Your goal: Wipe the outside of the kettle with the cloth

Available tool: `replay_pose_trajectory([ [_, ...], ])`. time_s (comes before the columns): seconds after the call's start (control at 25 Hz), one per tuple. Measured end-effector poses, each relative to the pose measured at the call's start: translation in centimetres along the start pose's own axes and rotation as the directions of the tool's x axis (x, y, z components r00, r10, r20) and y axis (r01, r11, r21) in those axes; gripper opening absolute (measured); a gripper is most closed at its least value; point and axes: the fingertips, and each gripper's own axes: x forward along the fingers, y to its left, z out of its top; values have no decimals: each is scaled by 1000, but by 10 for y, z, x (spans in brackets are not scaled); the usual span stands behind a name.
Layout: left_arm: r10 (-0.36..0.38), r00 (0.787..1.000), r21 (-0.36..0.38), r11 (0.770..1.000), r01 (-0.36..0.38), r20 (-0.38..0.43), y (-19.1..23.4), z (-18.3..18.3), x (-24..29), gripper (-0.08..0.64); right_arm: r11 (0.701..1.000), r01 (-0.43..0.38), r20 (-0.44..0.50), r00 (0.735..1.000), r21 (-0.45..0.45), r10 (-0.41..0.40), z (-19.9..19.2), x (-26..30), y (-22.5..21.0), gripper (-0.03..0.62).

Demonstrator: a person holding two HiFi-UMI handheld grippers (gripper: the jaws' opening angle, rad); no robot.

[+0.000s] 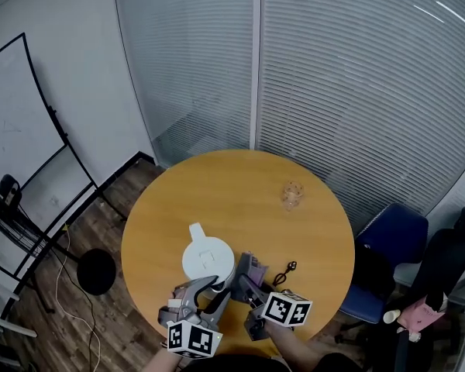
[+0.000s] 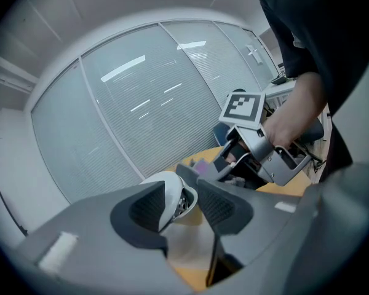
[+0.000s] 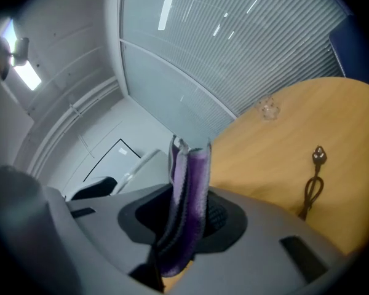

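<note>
A white kettle (image 1: pixel 206 257) stands on the near part of the round wooden table (image 1: pixel 240 200). My left gripper (image 1: pixel 206 288) reaches its near side. In the left gripper view the kettle's white handle (image 2: pixel 170 188) sits between the pads, and my left gripper (image 2: pixel 182 193) is shut on it. Just right of the kettle, my right gripper (image 1: pixel 246 282) is shut on a folded purple cloth (image 1: pixel 254 266). In the right gripper view the cloth (image 3: pixel 190 180) stands up out of the jaws of that gripper (image 3: pixel 188 209).
A black power cord with its plug (image 1: pixel 285 272) lies right of the cloth. A small clear object (image 1: pixel 293 194) sits farther back on the table. A blue chair (image 1: pixel 389 240) stands at the right, a whiteboard (image 1: pixel 15 107) and black stool (image 1: pixel 97 271) at the left.
</note>
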Motion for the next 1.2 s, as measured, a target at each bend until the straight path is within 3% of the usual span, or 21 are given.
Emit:
replay_pose_trajectory([
  [0.32, -16, 1000, 10, 1000, 16, -1, -1, 0, -5, 173, 982, 185, -126, 975, 24, -181, -61, 25, -82, 101],
  [0.64, -17, 1000, 38, 999, 18, -14, 0, 0, -12, 167, 954, 299, -211, 935, 27, -287, -98, 36, -117, 100],
  [0.88, -17, 1000, 46, 999, 18, -25, 0, -4, -26, 159, 964, 265, -190, 947, 3, -260, -87, 24, -99, 100],
  [1.08, -18, 999, 84, 996, 21, -33, 1, -13, -40, 149, 991, 132, -74, 988, -10, -132, -40, 12, -41, 100],
  [1.2, -1, 999, 73, 997, 4, -39, 1, -18, -49, 146, 999, 41, -8, 999, 1, -41, -15, 1, -4, 100],
])
